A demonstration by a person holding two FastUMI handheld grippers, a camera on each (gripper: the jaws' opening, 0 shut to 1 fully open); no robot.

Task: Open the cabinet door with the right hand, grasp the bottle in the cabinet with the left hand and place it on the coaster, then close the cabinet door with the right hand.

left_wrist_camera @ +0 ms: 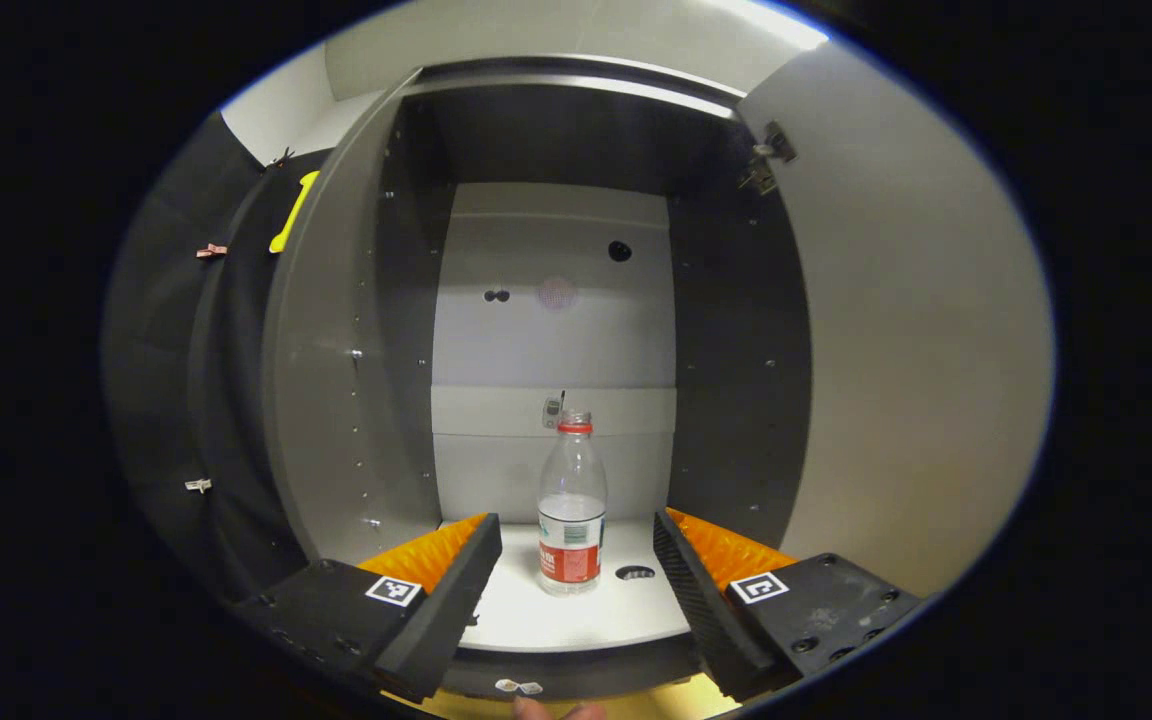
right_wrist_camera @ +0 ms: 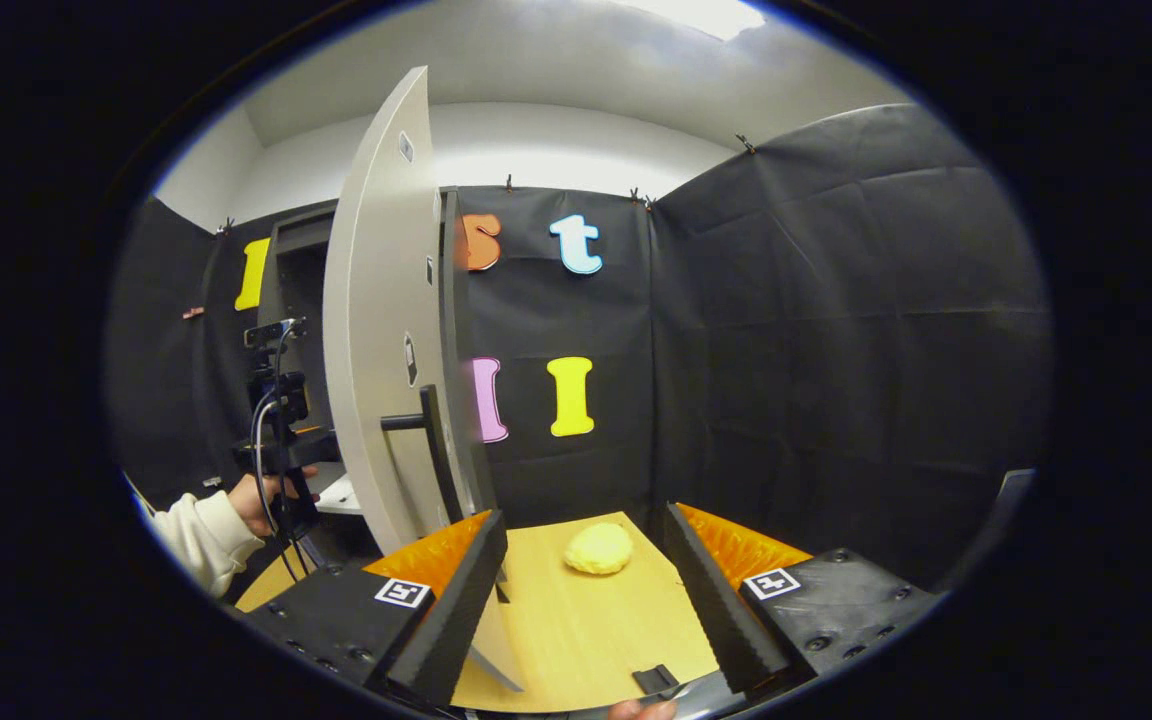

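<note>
Both fingers of the left gripper [left_wrist_camera: 576,560] stand apart, bottle [left_wrist_camera: 572,510] just ahead between them.

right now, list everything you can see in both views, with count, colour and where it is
bottle: one, clear with red cap and red label, upright on the cabinet floor between the left hand-held gripper's open fingers, untouched
cabinet: one, grey sides with pale back panel, open in front of the left gripper view
cabinet door: one, pale, swung open, dark bar handle on its face
coaster: one, yellow, on the tabletop
table: one, light wood, below the door
left hand-held gripper: open, aimed at the bottle
right hand-held gripper: open, holding nothing, beside the door
hand and pale sleeve: one, holding the other gripper at the cabinet
</note>
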